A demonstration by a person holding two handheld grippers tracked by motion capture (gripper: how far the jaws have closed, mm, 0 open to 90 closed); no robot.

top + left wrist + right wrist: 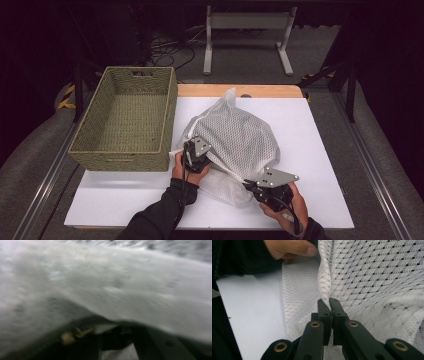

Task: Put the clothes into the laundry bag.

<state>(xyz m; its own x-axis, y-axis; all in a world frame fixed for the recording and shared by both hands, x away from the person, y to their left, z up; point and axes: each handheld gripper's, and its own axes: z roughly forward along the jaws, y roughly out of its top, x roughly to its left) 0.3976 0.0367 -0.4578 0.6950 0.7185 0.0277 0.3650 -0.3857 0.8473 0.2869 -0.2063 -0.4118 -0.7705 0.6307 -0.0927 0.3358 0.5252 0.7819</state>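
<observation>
A white mesh bag [235, 132] lies bunched on the white table [305, 130]. My left gripper [193, 144] is at the bag's left edge, and the cloth lies over its tip. In the left gripper view the blurred mesh bag [125, 285] drapes right over the left gripper [117, 340], whose dark jaws stand close together on the cloth. My right gripper [248, 185] is at the bag's near right corner. The right gripper [329, 302] is shut on a raised fold of the mesh bag [374, 277].
A woven basket [170, 120] with nothing in it stands on the table's left side, right beside the bag. A grey metal stand [247, 22] is on the floor beyond the table. The person's hand [289, 248] rests near the bag.
</observation>
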